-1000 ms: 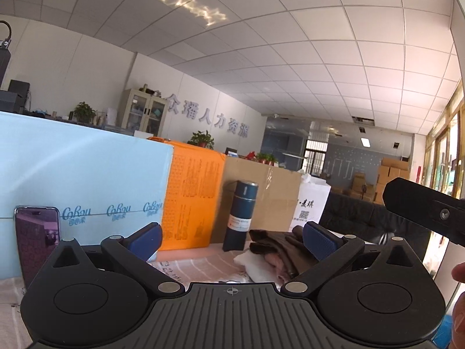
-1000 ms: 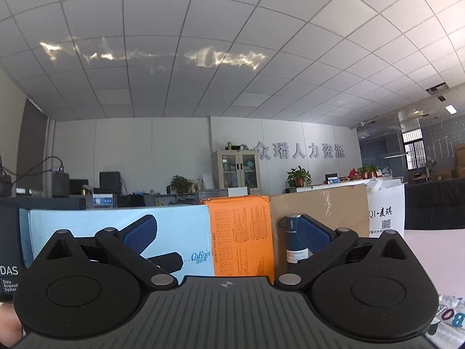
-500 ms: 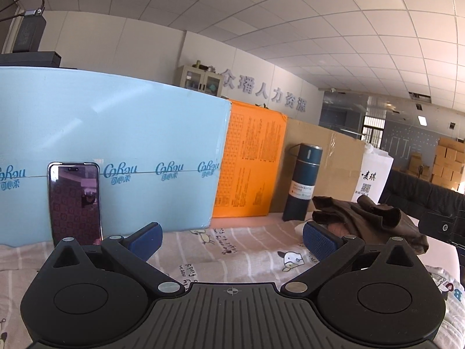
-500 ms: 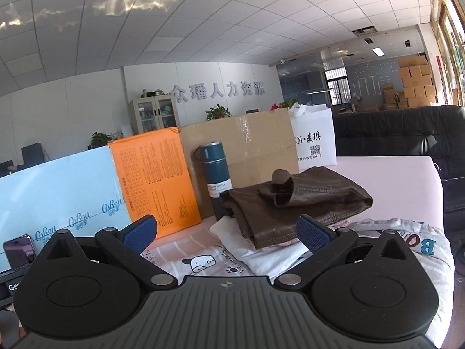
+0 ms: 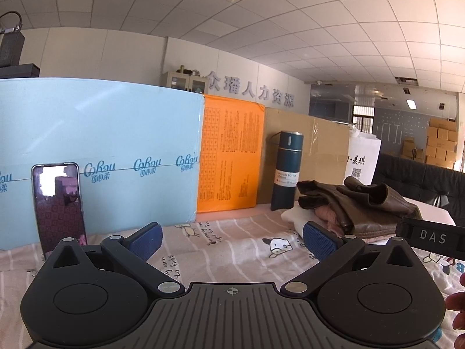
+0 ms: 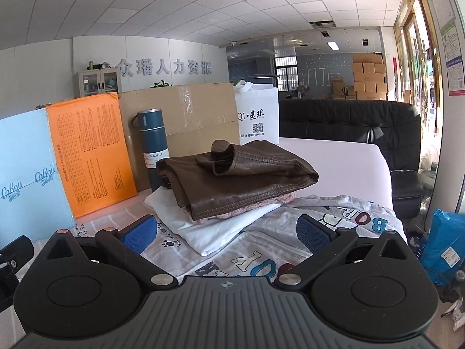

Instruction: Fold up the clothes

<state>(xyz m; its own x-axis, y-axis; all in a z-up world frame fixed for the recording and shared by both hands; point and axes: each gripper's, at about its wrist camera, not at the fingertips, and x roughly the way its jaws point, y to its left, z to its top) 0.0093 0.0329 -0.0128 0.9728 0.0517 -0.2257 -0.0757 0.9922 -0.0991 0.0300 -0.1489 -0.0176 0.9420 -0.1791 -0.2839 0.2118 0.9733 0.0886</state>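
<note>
Tabletop (image 5: 232,241) covered by a striped cartoon-print sheet. Backdrop along its far edge: light blue panel (image 5: 101,151), orange panel (image 5: 229,157), cardboard box (image 6: 189,110). Folded stack toward the tabletop's right side: brown leather jacket (image 6: 241,174) on top, pink garment under it, white garment (image 6: 215,226) at the bottom. Printed grey garment (image 6: 319,221) lies spread just beside the stack. Dark blue bottle (image 5: 286,170) upright behind the stack. Phone (image 5: 59,203) propped against the blue panel. Left gripper (image 5: 231,237) jaws spread, empty. Right gripper (image 6: 226,231) jaws spread, empty, above the grey garment.
</note>
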